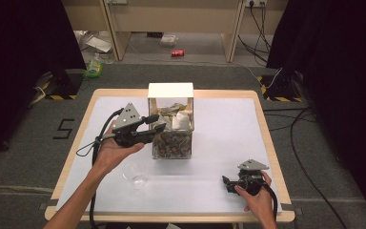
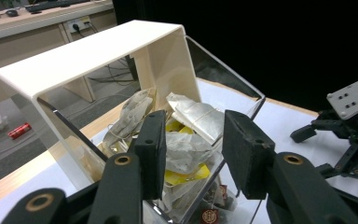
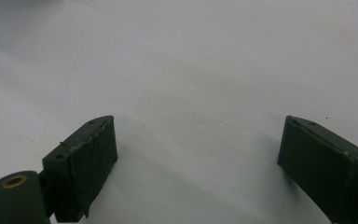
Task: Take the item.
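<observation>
The left tongs (image 2: 189,154) stand spread, pinching nothing, their jaws framing the tea bags (image 2: 186,140) heaped in the upper half of the clear box (image 1: 170,125). In the high view the left tongs (image 1: 156,123) reach in from the left of centre and sit at the box's open left side, level with the top compartment. The box stands at the middle of the frame, under a white lid (image 1: 170,89); its lower compartment holds small dark round packets (image 1: 171,144). The right tongs (image 3: 193,154) are also spread wide and hold nothing, hovering low over bare white surface (image 3: 191,70); in the high view they (image 1: 229,183) rest at the lower right, well apart from the box. A clear glass cup (image 1: 135,172) stands below and left of the box, near the left forearm.

The step in hand looks like picking one tea bag. The bags lie tangled, strings and tags overlapping, so a closing grip may drag out several at once or catch only a string. Pushing deeper could shove the unsteadied box across the surface, since the right tongs are too far off to brace it. A jaw may also strike the clear wall edge.
</observation>
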Motion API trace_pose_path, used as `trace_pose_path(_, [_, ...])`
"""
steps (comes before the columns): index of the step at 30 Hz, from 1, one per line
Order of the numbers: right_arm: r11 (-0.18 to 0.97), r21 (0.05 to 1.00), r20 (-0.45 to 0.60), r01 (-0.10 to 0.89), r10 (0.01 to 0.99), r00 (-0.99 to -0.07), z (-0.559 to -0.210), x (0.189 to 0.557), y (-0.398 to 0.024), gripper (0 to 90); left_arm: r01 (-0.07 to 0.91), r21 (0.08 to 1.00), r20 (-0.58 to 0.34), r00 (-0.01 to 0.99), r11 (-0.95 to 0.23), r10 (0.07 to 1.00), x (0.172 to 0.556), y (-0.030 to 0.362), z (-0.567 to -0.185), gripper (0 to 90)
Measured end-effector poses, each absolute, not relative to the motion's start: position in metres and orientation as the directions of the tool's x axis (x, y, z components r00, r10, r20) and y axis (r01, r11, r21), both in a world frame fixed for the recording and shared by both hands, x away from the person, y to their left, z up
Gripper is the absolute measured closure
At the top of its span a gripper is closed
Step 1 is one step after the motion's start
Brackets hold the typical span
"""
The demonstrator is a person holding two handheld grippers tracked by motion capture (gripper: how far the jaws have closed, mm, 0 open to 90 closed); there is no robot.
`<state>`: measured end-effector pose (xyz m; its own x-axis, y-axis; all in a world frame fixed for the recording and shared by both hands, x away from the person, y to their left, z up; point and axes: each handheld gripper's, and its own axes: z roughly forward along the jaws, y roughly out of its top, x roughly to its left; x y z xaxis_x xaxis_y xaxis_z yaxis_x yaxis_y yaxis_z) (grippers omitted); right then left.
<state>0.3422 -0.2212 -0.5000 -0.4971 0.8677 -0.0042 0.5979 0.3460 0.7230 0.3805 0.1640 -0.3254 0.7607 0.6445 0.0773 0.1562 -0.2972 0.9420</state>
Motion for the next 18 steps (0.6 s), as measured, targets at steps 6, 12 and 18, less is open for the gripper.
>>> trace_pose_path(6, [0.346,0.723,-0.004,0.598,0.868,-0.497,-0.5,0.3422,-0.2212,12.0,0.163,0.935,0.097,0.738,-0.316,0.668,0.382,0.1643,-0.3268,61.1])
trace_pose_path(12, [0.346,0.723,-0.004,0.598,0.868,-0.497,-0.5,0.3422,-0.2212,12.0,0.178,0.919,0.118,0.727,-0.352,0.676,0.3833,0.1596,-0.3303,68.3])
trace_pose_path(18, [0.346,0.723,-0.004,0.598,0.868,-0.497,-0.5,0.3422,-0.2212,12.0,0.169,0.918,0.141,0.706,-0.358,0.694,0.3843,0.1597,-0.3307,82.7])
